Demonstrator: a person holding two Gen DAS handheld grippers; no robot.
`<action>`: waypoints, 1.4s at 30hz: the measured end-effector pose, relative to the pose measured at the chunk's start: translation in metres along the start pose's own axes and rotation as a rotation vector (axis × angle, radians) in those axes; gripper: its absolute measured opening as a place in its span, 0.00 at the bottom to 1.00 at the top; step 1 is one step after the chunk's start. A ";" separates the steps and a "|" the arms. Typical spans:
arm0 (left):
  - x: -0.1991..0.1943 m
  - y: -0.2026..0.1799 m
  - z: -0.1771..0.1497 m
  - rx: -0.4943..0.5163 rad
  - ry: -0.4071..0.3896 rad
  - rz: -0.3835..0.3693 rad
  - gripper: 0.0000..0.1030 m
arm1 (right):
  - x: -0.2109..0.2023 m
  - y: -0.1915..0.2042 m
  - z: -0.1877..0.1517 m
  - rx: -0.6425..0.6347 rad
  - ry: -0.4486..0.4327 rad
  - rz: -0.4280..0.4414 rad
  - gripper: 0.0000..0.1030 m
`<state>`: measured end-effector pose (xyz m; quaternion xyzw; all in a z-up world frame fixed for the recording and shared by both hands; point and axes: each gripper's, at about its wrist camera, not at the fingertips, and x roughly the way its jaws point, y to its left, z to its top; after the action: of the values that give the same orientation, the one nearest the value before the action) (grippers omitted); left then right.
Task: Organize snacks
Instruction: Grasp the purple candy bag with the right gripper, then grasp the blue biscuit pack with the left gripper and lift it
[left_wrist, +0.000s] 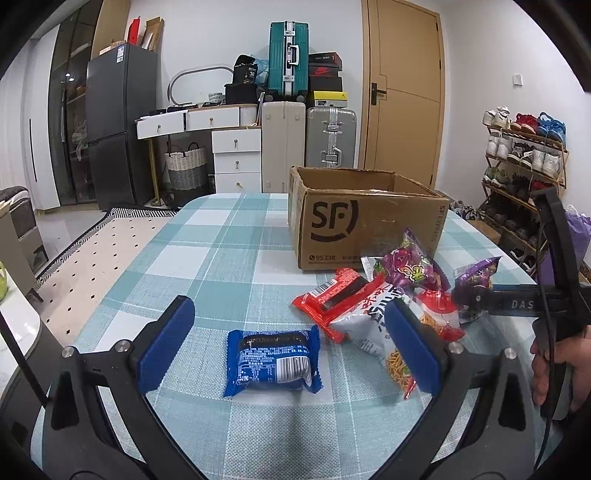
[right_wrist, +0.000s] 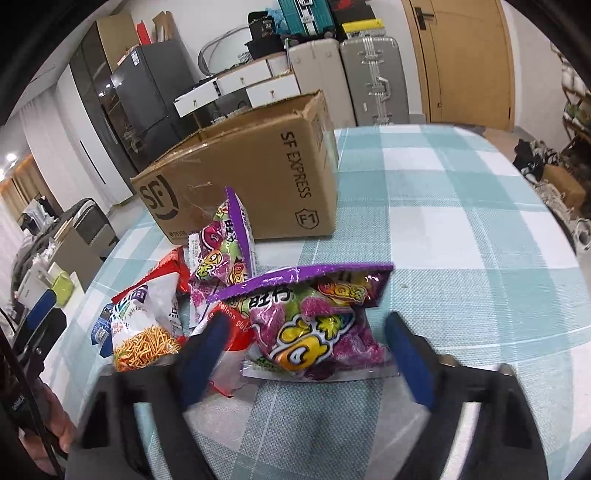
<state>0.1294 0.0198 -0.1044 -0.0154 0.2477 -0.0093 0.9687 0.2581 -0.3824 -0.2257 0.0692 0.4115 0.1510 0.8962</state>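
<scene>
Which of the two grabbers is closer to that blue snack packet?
Left. The left gripper is open with the blue packet between its fingers; the right gripper is over at the purple candy bag.
</scene>
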 end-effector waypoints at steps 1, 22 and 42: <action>0.000 0.001 0.000 -0.002 0.002 0.000 1.00 | 0.002 -0.002 0.000 0.014 0.007 0.009 0.68; 0.003 0.005 -0.002 -0.020 0.013 0.026 1.00 | -0.040 -0.017 -0.008 0.086 -0.184 0.173 0.43; 0.056 0.044 -0.022 -0.129 0.333 -0.001 0.99 | -0.062 0.003 -0.016 -0.012 -0.246 0.204 0.43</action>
<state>0.1689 0.0620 -0.1522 -0.0761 0.4049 0.0037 0.9112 0.2074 -0.4001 -0.1912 0.1232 0.2887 0.2340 0.9202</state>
